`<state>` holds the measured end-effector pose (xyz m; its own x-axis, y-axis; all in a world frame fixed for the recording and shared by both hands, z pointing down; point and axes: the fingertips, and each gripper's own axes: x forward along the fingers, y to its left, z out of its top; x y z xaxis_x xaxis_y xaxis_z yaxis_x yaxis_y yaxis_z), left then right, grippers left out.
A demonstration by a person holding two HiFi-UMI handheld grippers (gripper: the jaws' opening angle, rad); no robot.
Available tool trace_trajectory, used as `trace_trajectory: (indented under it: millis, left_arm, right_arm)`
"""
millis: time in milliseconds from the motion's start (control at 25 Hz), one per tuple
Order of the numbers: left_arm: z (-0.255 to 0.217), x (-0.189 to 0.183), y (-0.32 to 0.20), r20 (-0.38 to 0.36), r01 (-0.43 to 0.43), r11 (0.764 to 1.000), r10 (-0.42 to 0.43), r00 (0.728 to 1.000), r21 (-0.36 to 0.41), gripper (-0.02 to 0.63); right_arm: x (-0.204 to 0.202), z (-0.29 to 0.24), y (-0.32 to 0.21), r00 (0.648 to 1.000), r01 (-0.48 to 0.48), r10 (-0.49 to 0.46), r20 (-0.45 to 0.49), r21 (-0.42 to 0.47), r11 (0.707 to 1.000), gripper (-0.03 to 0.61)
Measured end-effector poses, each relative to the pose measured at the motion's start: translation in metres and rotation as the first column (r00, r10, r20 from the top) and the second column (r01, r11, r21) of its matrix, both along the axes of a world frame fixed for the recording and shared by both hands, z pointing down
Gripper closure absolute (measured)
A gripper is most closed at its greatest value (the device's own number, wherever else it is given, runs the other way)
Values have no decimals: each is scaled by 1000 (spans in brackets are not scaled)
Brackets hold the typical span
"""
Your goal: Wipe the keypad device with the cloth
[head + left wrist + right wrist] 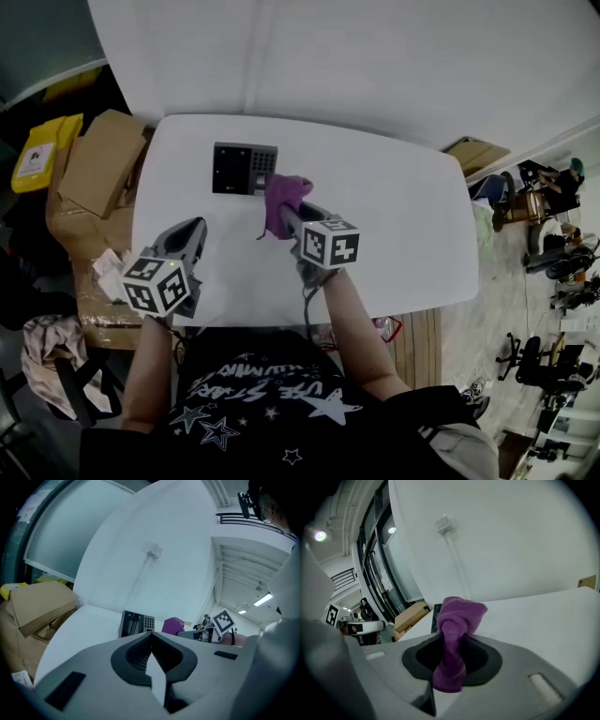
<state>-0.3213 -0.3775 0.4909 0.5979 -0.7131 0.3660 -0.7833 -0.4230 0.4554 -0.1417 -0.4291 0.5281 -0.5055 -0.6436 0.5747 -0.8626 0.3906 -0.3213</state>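
- Nearest the camera, one person's dark star-printed shirt (262, 398) fills the bottom of the head view, and two forearms reach forward from it.
- Two grippers appear, each carrying one marker cube: the left gripper (194, 225) and the right gripper (287, 214).
- One black keypad device (244, 169) lies flat on the far half of the table, with its screen to the left and its keys to the right.
- One purple cloth (284, 199) is present.
- On the left gripper, the jaws are closed together with nothing between them. It sits by the table's front left, well apart from the keypad device.
- On the right gripper, the jaws are clamped on the cloth. The cloth bunches up beyond the fingertips, just beside the keypad device's right edge. Whether it touches the device cannot be told.
- One white curved wall (375, 56) rises behind one white table (403, 225) with rounded corners.
- Brown cardboard boxes (98, 159) and a yellow container (42, 145) stand to the left of the table.
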Motion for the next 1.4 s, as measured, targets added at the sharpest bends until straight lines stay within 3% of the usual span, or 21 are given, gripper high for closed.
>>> trace_trajectory:
  millis: [720, 1400]
  left_arm:
    - [-3, 73, 94, 31, 105, 994, -106, 994, 17, 607]
    - [-9, 144, 189, 49, 231, 972, -233, 971, 50, 607]
  right_arm:
    - [51, -3, 92, 984, 172, -173, 30, 28, 985, 479]
    - [113, -7, 169, 941, 336, -337, 18, 51, 941, 480]
